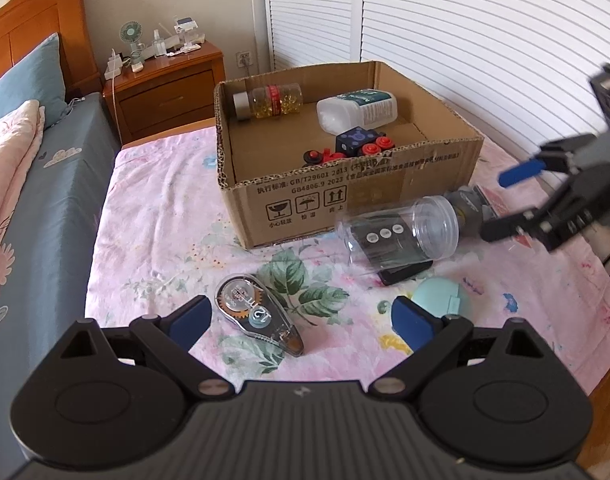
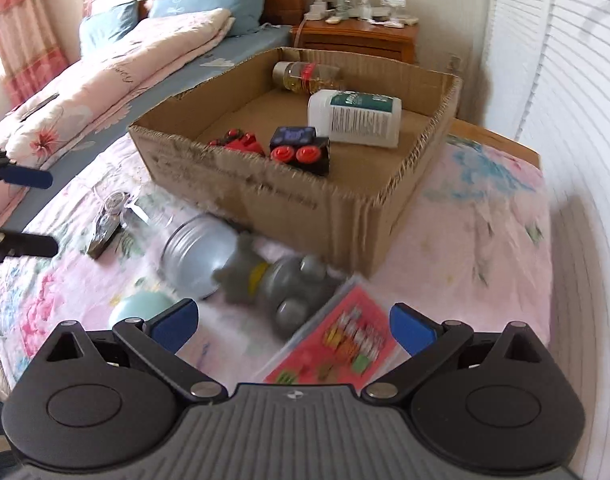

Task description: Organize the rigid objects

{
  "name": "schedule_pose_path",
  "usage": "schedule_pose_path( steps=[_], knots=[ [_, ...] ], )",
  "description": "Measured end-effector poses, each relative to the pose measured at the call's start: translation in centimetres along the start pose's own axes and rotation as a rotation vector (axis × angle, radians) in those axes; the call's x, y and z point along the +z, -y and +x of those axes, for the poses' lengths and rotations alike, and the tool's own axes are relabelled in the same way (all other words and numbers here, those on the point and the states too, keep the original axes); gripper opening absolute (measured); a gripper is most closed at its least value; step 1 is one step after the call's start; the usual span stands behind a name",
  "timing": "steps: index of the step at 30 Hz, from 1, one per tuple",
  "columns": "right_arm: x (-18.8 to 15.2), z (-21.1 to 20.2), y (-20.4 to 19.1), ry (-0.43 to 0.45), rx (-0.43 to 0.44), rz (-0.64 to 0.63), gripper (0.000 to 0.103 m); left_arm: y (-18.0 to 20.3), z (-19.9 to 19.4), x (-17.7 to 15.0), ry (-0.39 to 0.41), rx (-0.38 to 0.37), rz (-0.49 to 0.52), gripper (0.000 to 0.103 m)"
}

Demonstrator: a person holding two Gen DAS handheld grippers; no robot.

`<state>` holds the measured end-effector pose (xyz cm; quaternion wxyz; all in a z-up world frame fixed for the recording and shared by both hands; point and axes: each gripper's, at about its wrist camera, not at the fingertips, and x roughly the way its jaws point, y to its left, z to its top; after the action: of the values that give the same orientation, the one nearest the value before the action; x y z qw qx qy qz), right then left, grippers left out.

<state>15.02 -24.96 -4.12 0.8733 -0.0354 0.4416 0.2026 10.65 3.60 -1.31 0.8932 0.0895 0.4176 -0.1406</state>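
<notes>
Cardboard box [image 1: 345,200] on bed holds 2 bottles & toy blocks. Clear jar [image 1: 401,232], tape dispenser [image 1: 257,314] lie in front. Left claw [image 1: 301,320], right claw [image 2: 291,322] both spread wide, nothing gripped.

**Loose items ahead of the claws**

Correction tape dispenser [image 1: 261,318], clear, flat between left gripper [image 1: 301,320] fingertips. Clear jar [image 1: 401,232] on its side ahead-right. Grey toy [image 2: 273,284] lying just ahead of right gripper [image 2: 293,320]. Cardboard box [image 1: 305,204] beyond, holding bottles.
</notes>
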Motion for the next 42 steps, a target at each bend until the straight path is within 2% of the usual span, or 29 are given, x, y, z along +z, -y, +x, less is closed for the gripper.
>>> schedule_pose_path(
  steps=[7,14,18,24,31,39,42],
  knots=[
    [0.9,2.1,2.5,-0.051,0.117,0.007,0.103,0.5,0.1,-0.1,-0.023,0.013,-0.006,0.096],
    [-1.7,0.6,1.8,-0.092,0.14,0.038,0.103,2.0,0.7,-0.1,-0.034,-0.024,0.064,0.096],
    [-3.6,-0.3,0.0,-0.11,0.094,0.056,0.103,2.9,1.1,-0.3,-0.039,-0.058,0.115,0.096],
    [-5.6,-0.9,-4.3,-0.104,-0.07,0.077,0.103,3.1,1.6,-0.9,-0.043,-0.091,0.151,0.096],
    [-6.2,-0.2,-6.7,-0.087,-0.206,0.068,0.103,0.4,2.1,-2.2,-0.049,-0.079,0.155,0.096],
    [-6.2,-0.1,-6.8,-0.077,-0.229,0.085,0.103,-3.7,4.9,-3.2,-0.097,-0.089,0.185,0.096],
    [-6.3,-0.1,-6.9,-0.067,-0.236,0.094,0.103,-4.7,5.6,-3.4,-0.09,-0.098,0.192,0.098]
  ],
)
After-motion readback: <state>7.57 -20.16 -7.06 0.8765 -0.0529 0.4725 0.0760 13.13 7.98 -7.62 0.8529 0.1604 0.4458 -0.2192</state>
